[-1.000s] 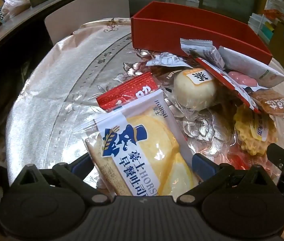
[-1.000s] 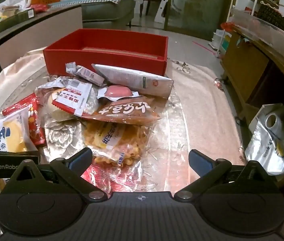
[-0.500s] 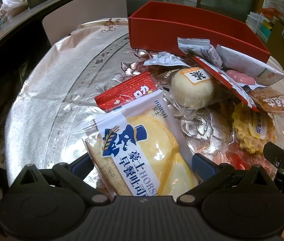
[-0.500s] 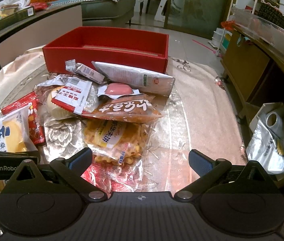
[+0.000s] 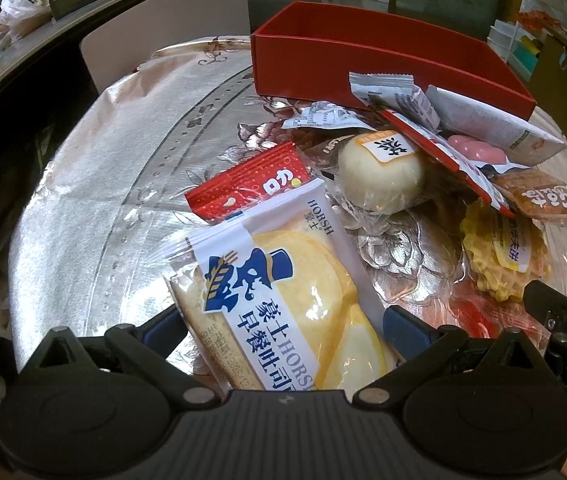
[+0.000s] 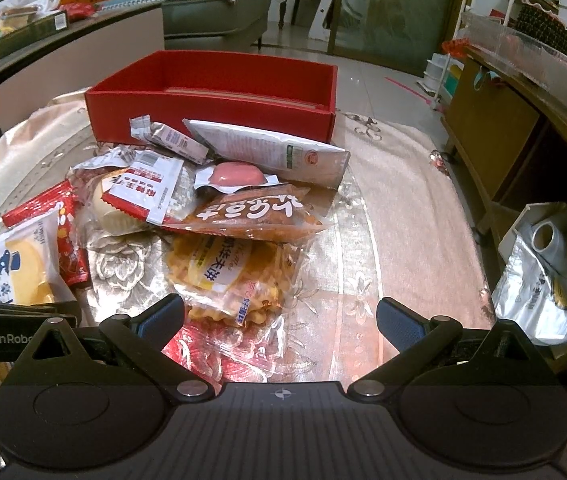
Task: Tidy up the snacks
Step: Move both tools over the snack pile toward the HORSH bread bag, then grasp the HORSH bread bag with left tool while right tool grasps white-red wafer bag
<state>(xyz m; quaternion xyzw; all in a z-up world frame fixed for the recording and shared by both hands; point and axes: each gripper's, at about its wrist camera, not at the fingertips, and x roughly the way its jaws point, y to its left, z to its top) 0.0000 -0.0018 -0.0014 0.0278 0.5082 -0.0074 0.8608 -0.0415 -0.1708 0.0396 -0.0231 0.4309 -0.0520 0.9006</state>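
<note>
The left gripper [image 5: 283, 322] was spread around the HORSH toast packet [image 5: 279, 292], its fingers apart from the wrapper. The right gripper [image 6: 279, 318] gaped too, waffle packet [image 6: 229, 276] just ahead, red box [image 6: 211, 110] beyond.

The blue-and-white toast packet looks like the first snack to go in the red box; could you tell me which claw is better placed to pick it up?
Left. The open left claw already straddles the blue-and-white toast packet, while the open right claw points at the yellow waffle packet.
</note>
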